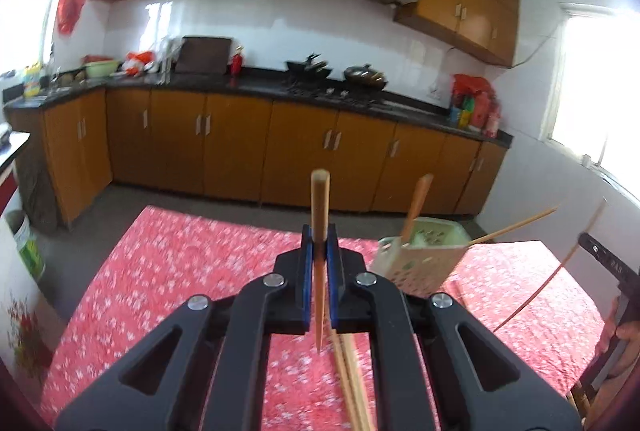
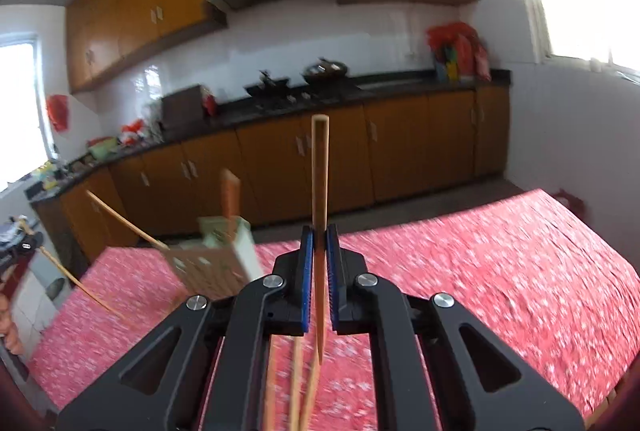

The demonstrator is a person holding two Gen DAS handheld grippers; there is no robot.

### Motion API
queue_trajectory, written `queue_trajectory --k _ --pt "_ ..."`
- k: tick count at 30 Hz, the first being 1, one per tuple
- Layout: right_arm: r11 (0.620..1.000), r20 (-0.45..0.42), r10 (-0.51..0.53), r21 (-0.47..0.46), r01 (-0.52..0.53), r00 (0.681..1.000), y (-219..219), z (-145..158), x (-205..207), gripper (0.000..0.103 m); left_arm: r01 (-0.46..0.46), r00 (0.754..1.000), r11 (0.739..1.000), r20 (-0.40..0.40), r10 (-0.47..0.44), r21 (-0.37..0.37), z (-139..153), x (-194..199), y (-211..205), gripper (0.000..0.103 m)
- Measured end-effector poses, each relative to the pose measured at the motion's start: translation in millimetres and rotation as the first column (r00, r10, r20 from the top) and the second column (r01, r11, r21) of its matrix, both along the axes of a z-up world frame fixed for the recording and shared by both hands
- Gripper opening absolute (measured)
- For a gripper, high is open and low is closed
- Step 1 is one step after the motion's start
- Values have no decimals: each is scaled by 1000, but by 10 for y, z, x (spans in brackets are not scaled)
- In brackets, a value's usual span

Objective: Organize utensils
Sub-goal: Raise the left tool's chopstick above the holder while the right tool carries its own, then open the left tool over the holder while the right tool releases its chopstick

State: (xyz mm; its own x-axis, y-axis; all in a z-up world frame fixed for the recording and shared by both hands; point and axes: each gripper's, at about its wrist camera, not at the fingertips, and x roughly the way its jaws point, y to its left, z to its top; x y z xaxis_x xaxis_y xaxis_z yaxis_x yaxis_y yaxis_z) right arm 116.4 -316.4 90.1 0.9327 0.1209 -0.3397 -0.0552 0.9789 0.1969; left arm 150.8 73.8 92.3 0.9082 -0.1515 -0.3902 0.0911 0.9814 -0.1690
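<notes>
Gripping one wooden chopstick apiece, both grippers hang above the worktop with its red flowered cloth (image 1: 168, 271).

From the left wrist view, the left gripper (image 1: 319, 251) has its blue-padded fingers (image 1: 307, 259) clenched on a pale brown chopstick (image 1: 320, 215) that stands nearly upright, blunt end up and tapered tip pointing down past the pads. More chopsticks (image 1: 352, 383) lie blurred on the cloth below it. To the right, a pale perforated utensil basket (image 1: 424, 263) sits tilted, a flat wooden handle (image 1: 418, 207) sticking up from it and two thin sticks (image 1: 516, 225) slanting beside it. In the right wrist view, the right gripper (image 2: 319, 251) likewise pinches a squared, tapering chopstick (image 2: 320, 175) upright, with the basket (image 2: 212, 263) off to its left.
</notes>
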Motion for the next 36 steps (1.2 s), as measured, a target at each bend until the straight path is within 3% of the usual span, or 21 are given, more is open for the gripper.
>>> queue_trajectory --k 5,9,18,25,31,32,36 --pt "995 93 90 22 -93 992 201 356 -77 7 76 994 997 72 -76 6 336 -55 -296 7" --pt "993 187 104 27 -111 977 371 564 -35 7 92 983 996 162 -91 1 602 11 -575 7" --pt "998 291 31 35 -43 956 550 605 407 7 22 954 998 299 -1 -67 923 436 -894 7" --pt "997 197 28 69 -43 980 624 336 805 7 30 972 995 234 -8 -91 574 807 -952 7" --pt "997 134 57 49 -64 989 686 191 845 9 36 988 996 156 -22 -83 321 960 -960 8" --pt "996 130 60 51 -67 990 686 197 828 11 35 988 996 152 -22 -86 307 961 -955 10" --pt "997 147 51 57 -60 988 648 279 696 35 28 988 995 155 -13 -94 330 900 -891 25"
